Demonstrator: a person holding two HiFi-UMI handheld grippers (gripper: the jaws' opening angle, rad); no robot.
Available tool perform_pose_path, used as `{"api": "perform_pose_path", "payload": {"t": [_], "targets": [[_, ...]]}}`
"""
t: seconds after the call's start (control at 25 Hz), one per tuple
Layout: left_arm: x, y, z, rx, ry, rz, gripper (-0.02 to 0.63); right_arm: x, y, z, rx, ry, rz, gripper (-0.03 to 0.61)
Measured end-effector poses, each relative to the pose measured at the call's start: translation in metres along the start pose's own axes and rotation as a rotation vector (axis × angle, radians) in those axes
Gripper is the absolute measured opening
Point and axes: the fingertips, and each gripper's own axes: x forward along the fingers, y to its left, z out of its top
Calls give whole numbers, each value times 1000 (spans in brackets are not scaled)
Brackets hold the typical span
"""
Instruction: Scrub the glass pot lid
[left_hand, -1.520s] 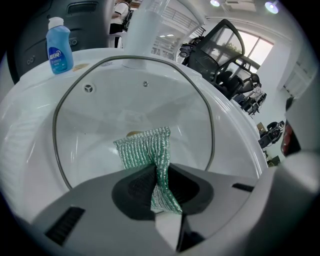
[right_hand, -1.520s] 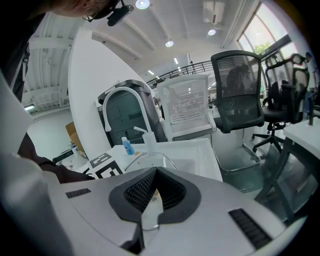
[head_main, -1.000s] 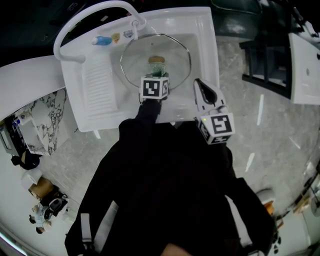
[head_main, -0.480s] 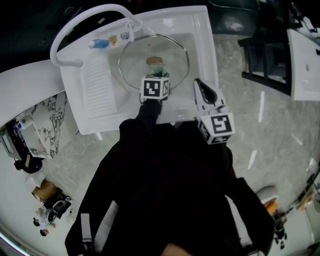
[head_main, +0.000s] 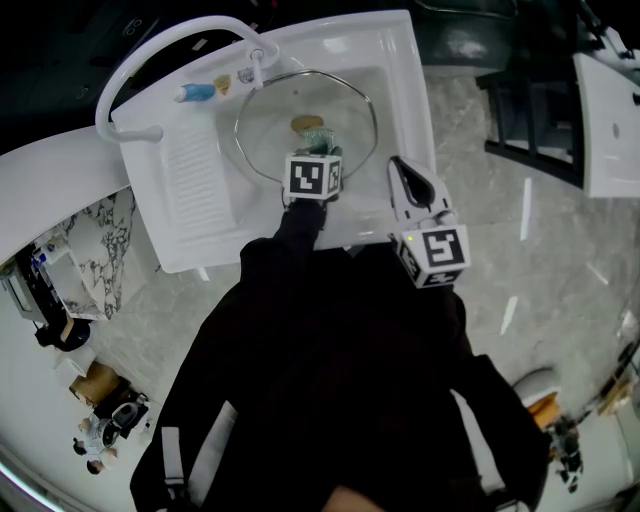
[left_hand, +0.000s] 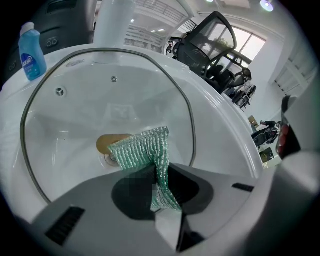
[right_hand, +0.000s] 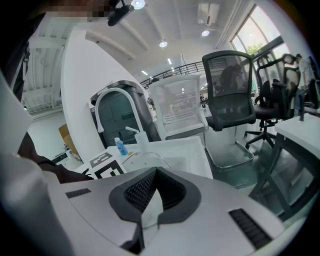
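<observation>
Two grippers: left gripper (left_hand: 162, 200) clamps green scrub pad (left_hand: 142, 150); right gripper (right_hand: 150, 200) jaws together, empty.
Pad: long axis near-far, tip over knob (left_hand: 112, 143).
Glass lid (head_main: 270, 110): flat in sink (head_main: 400, 60).

From my station I saw a black long-sleeved jacket (head_main: 330, 370) with a white stripe (head_main: 213, 432) on each side of its front. The left gripper (left_hand: 164, 202) had a pale grey shell with a dark hollow round its jaws. The right gripper (head_main: 398, 165) was white with a black nose, and its own hollow was lined with ribbed black pads. Each carried a white cube (head_main: 313, 177) printed with black square markers, and short dark slots (right_hand: 248, 228) marked the shells.
</observation>
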Motion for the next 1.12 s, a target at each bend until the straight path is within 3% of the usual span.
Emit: {"api": "perform_pose_path", "payload": {"t": [1.12], "targets": [[22,-44,8,103,37,-69,64,-13,-20,-2,48,-12,-58,3]]}}
